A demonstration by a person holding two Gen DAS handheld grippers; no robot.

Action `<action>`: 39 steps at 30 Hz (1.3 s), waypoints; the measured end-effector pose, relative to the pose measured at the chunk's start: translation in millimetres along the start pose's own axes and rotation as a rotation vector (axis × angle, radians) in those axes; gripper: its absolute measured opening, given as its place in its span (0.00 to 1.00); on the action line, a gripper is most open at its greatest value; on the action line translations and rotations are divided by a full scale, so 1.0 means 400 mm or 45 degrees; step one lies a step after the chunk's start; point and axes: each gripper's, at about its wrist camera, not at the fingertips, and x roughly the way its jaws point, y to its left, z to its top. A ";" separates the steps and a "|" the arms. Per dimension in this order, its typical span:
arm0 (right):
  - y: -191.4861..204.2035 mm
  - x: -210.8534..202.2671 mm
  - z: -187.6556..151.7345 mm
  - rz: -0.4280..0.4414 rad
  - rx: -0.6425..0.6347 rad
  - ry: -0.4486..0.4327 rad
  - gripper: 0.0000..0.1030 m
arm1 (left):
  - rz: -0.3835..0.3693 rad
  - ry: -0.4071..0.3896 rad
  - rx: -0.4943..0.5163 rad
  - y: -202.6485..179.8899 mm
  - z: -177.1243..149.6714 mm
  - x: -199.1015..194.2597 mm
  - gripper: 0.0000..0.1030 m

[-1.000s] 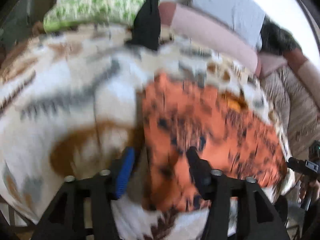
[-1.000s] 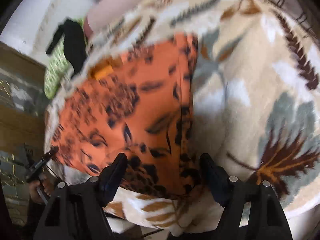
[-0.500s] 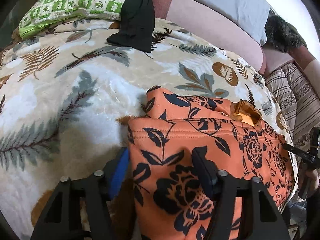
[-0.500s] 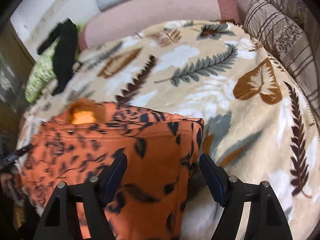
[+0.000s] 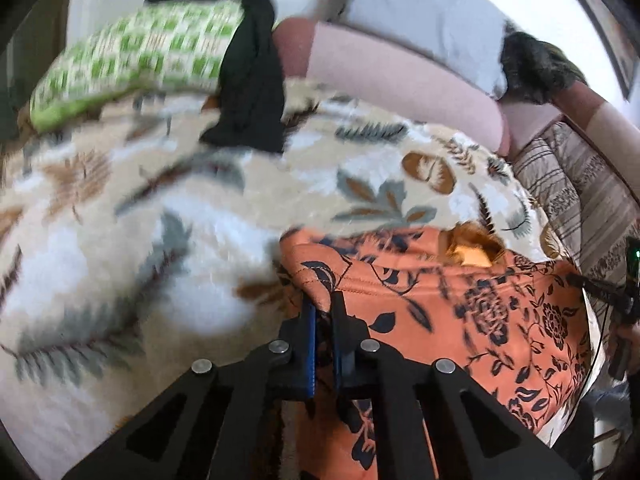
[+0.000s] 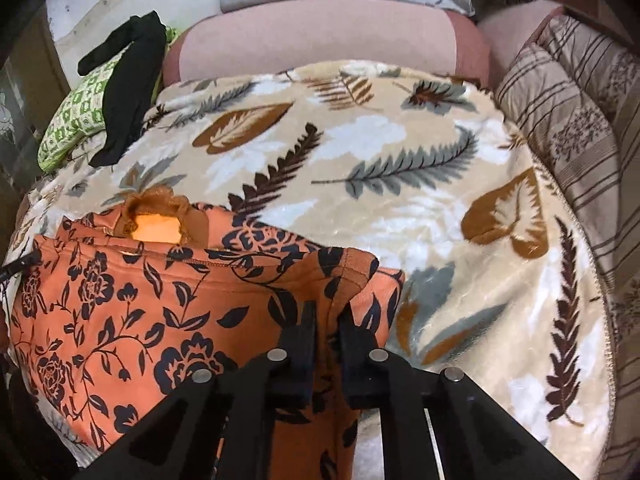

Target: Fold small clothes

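An orange garment with a black flower print [image 5: 460, 312] lies on a leaf-patterned blanket [image 5: 160, 216]. My left gripper [image 5: 323, 312] is shut on the garment's left hem corner. In the right wrist view the same garment [image 6: 140, 300] lies at the lower left, and my right gripper [image 6: 326, 320] is shut on its right hem corner. A yellow-orange neck opening [image 6: 156, 232] shows at the garment's far edge. Both pinched corners are raised slightly off the blanket.
A black garment [image 6: 128, 80] drapes over a green checked pillow [image 6: 76, 120] at the far left. A pink bolster [image 6: 320, 36] and grey pillow [image 5: 420, 12] lie along the back. A striped cushion [image 6: 560, 120] lies at the right.
Both grippers were open over the garment's hem half a second ago. Now both have shut on its corners. The left view has shifted and blurred with motion.
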 end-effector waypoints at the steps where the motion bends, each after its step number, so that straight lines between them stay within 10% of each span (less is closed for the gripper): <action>1: -0.002 -0.017 0.001 -0.013 0.001 -0.022 0.08 | -0.001 -0.029 0.032 -0.012 0.012 -0.016 0.06; 7: -0.054 -0.049 0.030 -0.095 0.086 -0.131 0.08 | 0.067 -0.086 0.150 -0.039 0.087 0.039 0.06; 10: -0.087 0.039 0.028 -0.100 0.151 -0.098 0.10 | 0.132 0.157 0.064 0.017 0.083 0.200 0.10; 12: -0.104 0.128 0.015 -0.033 0.212 0.081 0.17 | 0.171 0.173 0.056 0.024 0.070 0.223 0.21; 15: -0.099 0.112 0.002 -0.088 0.205 0.046 0.30 | 0.243 0.074 0.079 0.024 0.071 0.172 0.53; 17: -0.100 0.062 0.001 -0.099 0.236 -0.004 0.60 | 0.235 0.012 0.063 0.026 0.072 0.118 0.54; 23: -0.009 -0.106 -0.026 0.231 0.207 -0.122 0.67 | 0.102 -0.035 0.128 -0.035 -0.001 -0.055 0.56; 27: 0.059 -0.083 -0.083 0.492 0.202 -0.020 0.69 | 0.086 0.110 0.150 -0.063 -0.108 -0.034 0.56; 31: 0.021 0.072 -0.145 0.344 0.331 0.193 0.67 | 0.180 0.272 0.143 -0.016 -0.175 0.042 0.55; 35: 0.031 -0.013 -0.117 0.313 0.344 0.080 0.67 | 0.282 0.109 0.220 -0.042 -0.139 -0.067 0.55; 39: 0.060 -0.044 -0.127 0.388 0.279 0.070 0.70 | 0.263 0.217 0.203 -0.021 -0.170 -0.037 0.55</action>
